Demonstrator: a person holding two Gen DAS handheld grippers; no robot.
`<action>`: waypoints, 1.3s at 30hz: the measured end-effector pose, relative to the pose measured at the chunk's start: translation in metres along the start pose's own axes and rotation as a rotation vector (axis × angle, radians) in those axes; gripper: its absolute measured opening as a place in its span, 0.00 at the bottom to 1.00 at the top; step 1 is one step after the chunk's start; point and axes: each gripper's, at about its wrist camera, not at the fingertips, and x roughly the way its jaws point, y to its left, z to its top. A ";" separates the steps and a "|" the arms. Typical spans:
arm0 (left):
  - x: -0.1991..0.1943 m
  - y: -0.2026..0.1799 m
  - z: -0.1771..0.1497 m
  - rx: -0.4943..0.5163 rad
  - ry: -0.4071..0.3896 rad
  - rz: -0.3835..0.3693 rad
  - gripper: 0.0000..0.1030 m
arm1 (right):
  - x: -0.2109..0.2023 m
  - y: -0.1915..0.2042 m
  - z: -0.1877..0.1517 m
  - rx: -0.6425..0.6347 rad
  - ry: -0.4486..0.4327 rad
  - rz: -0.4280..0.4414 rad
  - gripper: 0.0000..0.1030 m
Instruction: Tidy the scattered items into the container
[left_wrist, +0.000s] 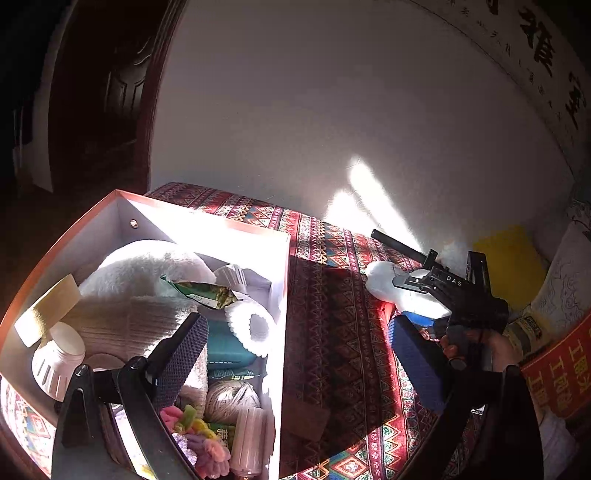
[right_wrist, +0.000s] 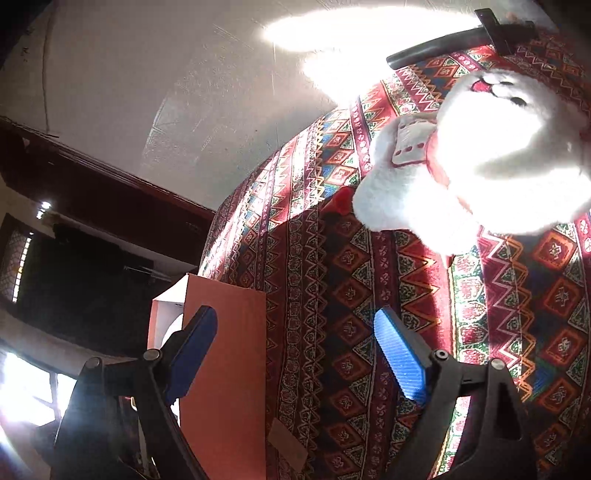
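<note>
An orange box (left_wrist: 284, 280) with a white inside stands on the patterned cloth (left_wrist: 332, 332). It holds a fluffy white item (left_wrist: 147, 266), a green packet (left_wrist: 207, 295), a twine ball (left_wrist: 232, 400), hair ties (left_wrist: 195, 432) and more. My left gripper (left_wrist: 299, 356) is open and empty, its left finger over the box. A white plush toy (right_wrist: 480, 155) lies on the cloth (right_wrist: 351, 295), ahead and to the right of my right gripper (right_wrist: 295, 356), which is open with nothing between its fingers. The toy (left_wrist: 384, 280) also shows in the left wrist view, just beyond a hand (left_wrist: 480, 347).
A black rod (left_wrist: 399, 243) lies beyond the toy near the white wall. A yellow sheet (left_wrist: 506, 258) and a red printed paper (left_wrist: 557, 376) sit at the right. A dark wooden door (left_wrist: 103, 110) is at the left. The box's orange side (right_wrist: 225, 350) stands close on the right gripper's left.
</note>
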 end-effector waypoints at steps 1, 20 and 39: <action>0.004 -0.004 -0.001 0.008 0.007 0.001 0.96 | 0.003 -0.007 0.004 0.007 -0.005 -0.022 0.83; 0.080 -0.093 -0.029 0.190 0.140 0.028 0.96 | -0.090 -0.078 0.052 -0.184 -0.264 -0.284 0.80; 0.366 -0.102 0.053 -0.219 0.431 0.087 0.96 | 0.030 -0.071 0.012 -0.308 -0.191 -0.118 0.66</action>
